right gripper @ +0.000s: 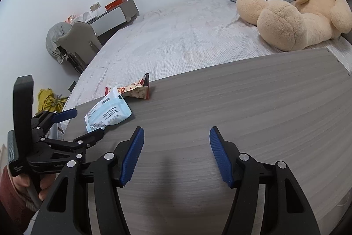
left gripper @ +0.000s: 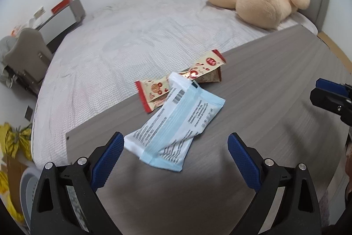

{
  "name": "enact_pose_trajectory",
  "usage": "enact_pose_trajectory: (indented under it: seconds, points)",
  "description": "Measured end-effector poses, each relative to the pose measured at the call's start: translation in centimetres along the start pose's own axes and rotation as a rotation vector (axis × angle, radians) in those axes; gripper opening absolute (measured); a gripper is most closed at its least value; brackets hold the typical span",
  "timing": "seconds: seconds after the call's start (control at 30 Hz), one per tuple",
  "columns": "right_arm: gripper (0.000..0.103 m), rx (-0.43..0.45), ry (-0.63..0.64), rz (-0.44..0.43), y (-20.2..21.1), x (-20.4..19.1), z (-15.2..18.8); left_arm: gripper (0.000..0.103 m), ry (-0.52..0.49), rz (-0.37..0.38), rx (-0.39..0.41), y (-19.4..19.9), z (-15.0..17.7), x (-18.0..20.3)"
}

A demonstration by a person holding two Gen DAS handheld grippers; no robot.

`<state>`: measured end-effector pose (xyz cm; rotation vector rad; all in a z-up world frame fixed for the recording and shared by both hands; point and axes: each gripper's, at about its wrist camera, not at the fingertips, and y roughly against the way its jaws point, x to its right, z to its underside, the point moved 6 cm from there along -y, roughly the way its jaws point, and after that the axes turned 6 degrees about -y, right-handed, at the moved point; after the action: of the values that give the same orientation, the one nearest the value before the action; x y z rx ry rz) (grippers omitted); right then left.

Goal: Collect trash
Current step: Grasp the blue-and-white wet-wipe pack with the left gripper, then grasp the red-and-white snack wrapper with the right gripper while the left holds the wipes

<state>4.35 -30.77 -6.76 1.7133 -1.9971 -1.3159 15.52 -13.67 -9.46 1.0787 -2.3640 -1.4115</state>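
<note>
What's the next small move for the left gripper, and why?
Probably ease the left gripper forward and down over the blue and white wrapper, then close. Its jaws stand wide open and empty, the wrapper's near end lies between them on the grey board, atop the red and cream wrapper.

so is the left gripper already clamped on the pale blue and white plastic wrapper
No, the left gripper stands wide open, its blue pads either side of the pale blue and white plastic wrapper, not pressing it.

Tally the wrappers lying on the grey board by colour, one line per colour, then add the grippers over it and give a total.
Blue-and-white wrapper: 1
Red-and-cream wrapper: 1
Grippers, left gripper and right gripper, both open and empty: 2
Total: 4, all on or over the grey board
</note>
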Motion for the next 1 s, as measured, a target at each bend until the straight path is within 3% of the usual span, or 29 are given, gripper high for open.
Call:
enact_pose_trajectory:
  seconds: [0.57, 0.8, 1.0]
  points:
    - [0.06, -0.001, -0.051, -0.044, 0.1, 1.6, 0.5, 0.092, -0.047, 0.062, -0.042, -3.4, -1.2, -0.1]
    - [0.06, -0.003, -0.05, -0.05, 0.0, 1.5, 0.6, 0.066, -0.039, 0.104, -0.055, -3.9, -1.0, 0.6]
    - [0.06, -0.005, -0.049, -0.053, -0.1, 1.4, 0.6, 0.059, 0.009, 0.146, -0.047, -3.0, -0.4, 1.1]
